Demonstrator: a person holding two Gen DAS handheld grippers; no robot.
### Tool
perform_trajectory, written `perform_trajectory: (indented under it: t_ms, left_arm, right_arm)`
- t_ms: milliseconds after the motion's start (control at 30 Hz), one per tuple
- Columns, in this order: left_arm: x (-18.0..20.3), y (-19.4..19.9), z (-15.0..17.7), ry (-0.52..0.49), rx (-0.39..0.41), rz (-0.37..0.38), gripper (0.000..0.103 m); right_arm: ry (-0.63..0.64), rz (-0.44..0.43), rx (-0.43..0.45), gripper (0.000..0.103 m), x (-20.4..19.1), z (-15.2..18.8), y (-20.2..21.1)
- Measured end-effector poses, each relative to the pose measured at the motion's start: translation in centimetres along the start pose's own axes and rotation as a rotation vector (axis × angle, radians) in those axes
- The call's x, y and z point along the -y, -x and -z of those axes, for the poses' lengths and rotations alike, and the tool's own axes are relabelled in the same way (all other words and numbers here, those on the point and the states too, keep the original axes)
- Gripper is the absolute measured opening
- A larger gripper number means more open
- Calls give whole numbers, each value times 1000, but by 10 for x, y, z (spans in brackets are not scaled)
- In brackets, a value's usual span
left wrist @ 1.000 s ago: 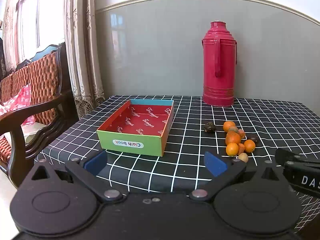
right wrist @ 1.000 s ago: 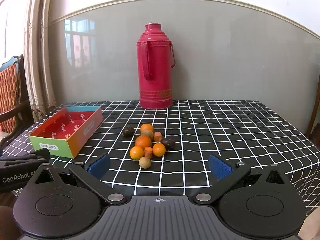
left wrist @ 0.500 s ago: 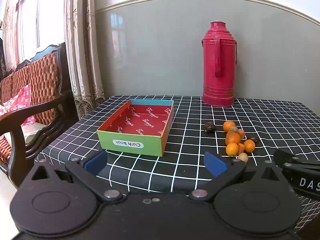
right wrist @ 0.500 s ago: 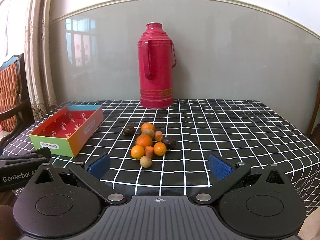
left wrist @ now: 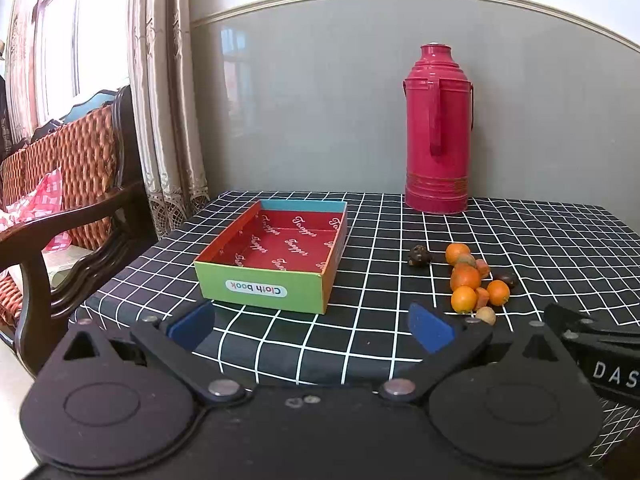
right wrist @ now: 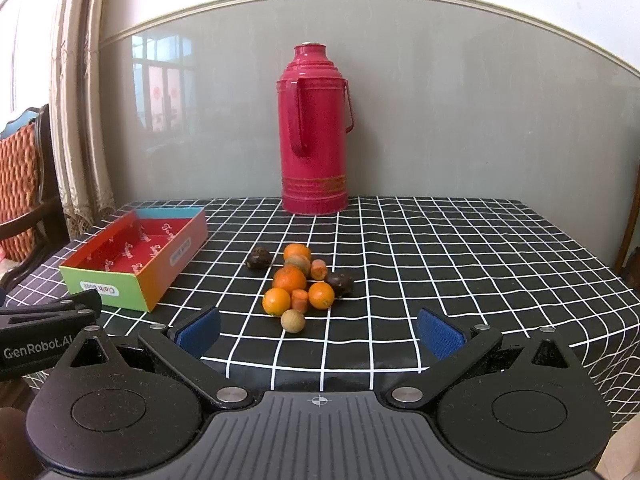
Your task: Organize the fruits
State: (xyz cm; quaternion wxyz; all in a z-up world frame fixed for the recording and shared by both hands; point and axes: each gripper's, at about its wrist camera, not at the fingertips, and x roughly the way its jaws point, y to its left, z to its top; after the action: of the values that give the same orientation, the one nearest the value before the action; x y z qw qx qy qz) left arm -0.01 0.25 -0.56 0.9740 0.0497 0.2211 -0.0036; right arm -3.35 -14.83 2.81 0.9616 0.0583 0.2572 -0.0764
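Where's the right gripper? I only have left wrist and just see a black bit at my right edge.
Observer: The right gripper is held at the near edge of the table, jaws wide open, nothing between them.
Operator: Facing what?
Observer: The fruit pile; the tan fruit is nearest, slightly left of its centre line.
Operator: Box in its view?
Observer: Yes, the box is to its left, and the long orange side facing the fruit carries a label.
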Motion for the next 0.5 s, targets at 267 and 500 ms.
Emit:
perform_trajectory:
  t_ms: [267, 500]
  left_arm:
    - [0, 0, 0, -1, 1, 0, 97]
    - [1, 1, 0, -5, 1, 2, 97]
  right_arm:
    - [1, 1, 1, 103, 0, 0, 1]
    - [3, 2, 1, 103, 0, 0, 1]
